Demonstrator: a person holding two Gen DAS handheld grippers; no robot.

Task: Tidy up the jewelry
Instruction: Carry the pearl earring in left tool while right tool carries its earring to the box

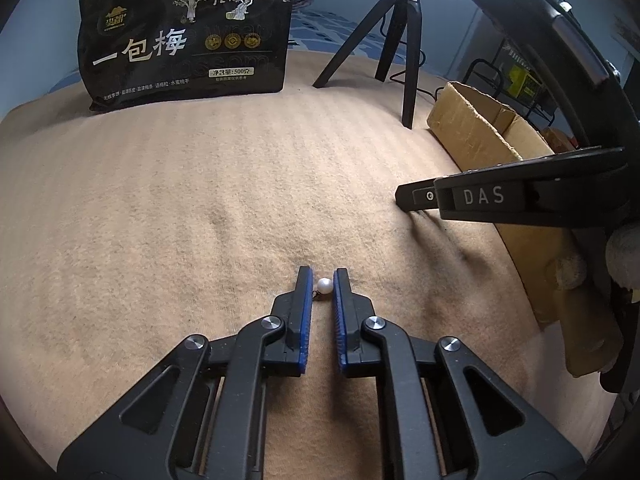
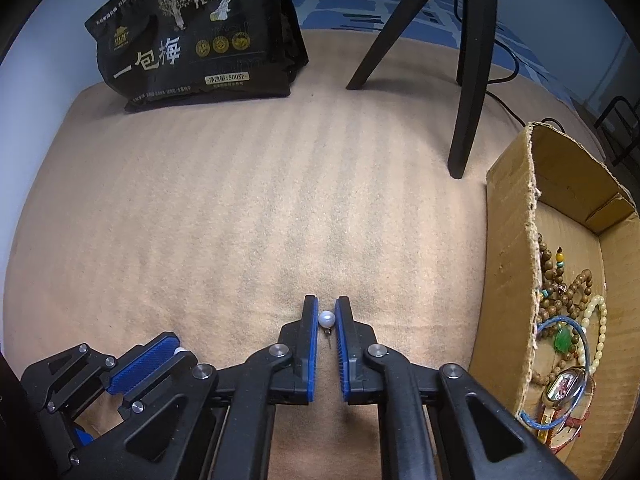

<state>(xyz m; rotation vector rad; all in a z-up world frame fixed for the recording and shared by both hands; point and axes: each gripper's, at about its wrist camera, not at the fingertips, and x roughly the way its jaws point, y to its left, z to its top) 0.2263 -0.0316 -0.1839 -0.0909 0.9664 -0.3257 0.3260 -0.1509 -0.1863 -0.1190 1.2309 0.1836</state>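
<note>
Tan blanket (image 2: 200, 220) covers the whole flat top, and both grippers tip down at it. Beside the cardboard box (image 2: 508, 260) of beads, the right gripper (image 2: 327, 318) squeezes a white pearl earring (image 2: 326, 318), whose thin pin points back toward the camera. Farther from the box, the left gripper (image 1: 324, 286) squeezes another pearl earring (image 1: 324, 286), with its small dark bit against the left finger. Both pearls are right at the fingertips, low over the blanket.

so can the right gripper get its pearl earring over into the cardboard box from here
Probably yes. The right gripper is shut on the pearl earring, and the cardboard box sits open-topped just to its right with only bare blanket between.
</note>
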